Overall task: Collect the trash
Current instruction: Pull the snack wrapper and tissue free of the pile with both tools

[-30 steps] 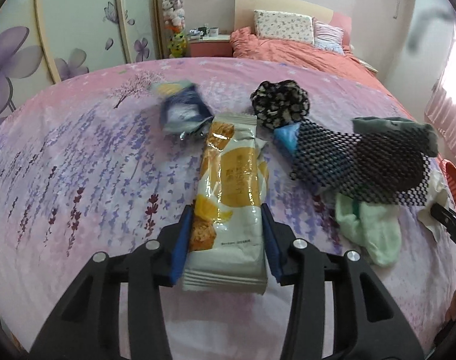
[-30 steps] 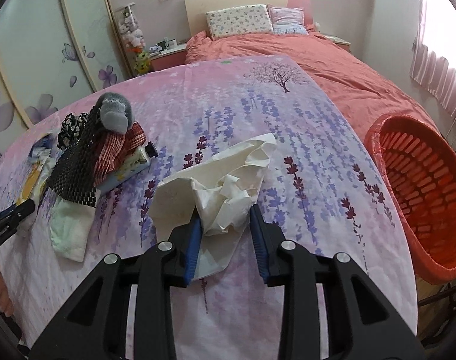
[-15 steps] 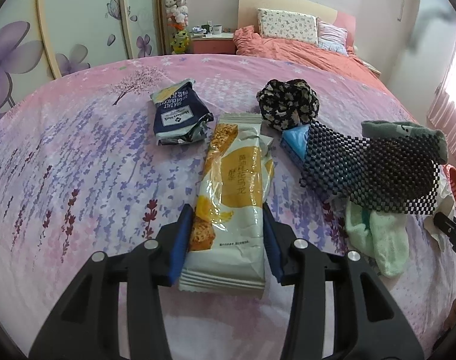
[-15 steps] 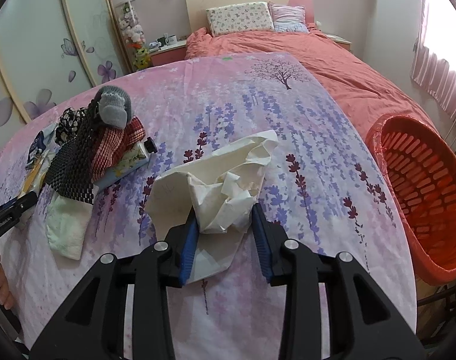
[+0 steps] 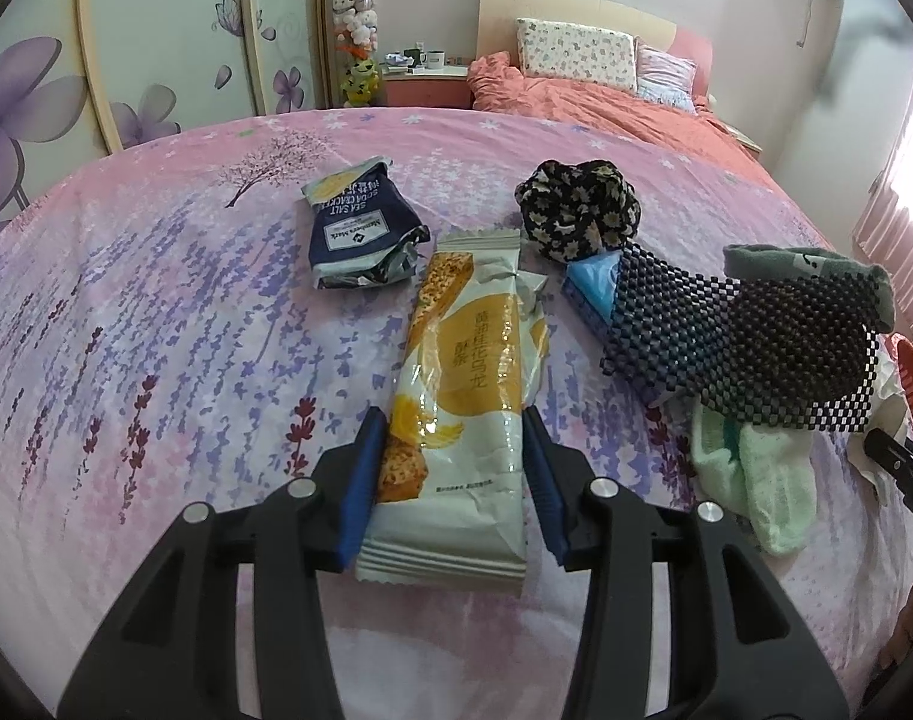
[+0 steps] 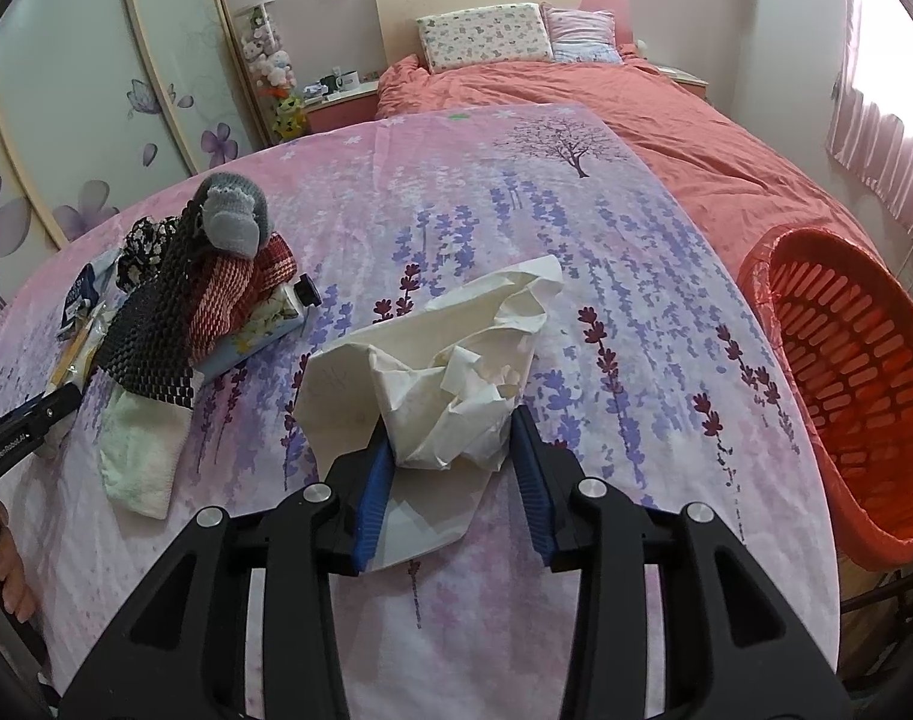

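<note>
In the left wrist view, a long yellow-and-white snack wrapper [image 5: 465, 396] lies on the pink floral bedspread between the fingers of my left gripper [image 5: 453, 480]; the blue pads touch its two sides. A dark blue cracker packet [image 5: 360, 234] lies beyond it. In the right wrist view, my right gripper [image 6: 450, 474] holds crumpled white paper [image 6: 450, 384] between its pads, which press on both sides. A red plastic basket [image 6: 840, 372] stands off the bed's right edge.
A pile of clothes lies between the two grippers: a black flowered cloth [image 5: 579, 216], a black mesh mat [image 5: 738, 336], a grey sock [image 6: 231, 213], a red knit cloth [image 6: 240, 294], a pale green sock [image 5: 756, 480] and a tube [image 6: 264, 330]. Pillows and a nightstand are at the back.
Both grippers have stayed around their items and barely moved. The left wrist view has shifted slightly, with the blue packet now sharp and a little farther back.
</note>
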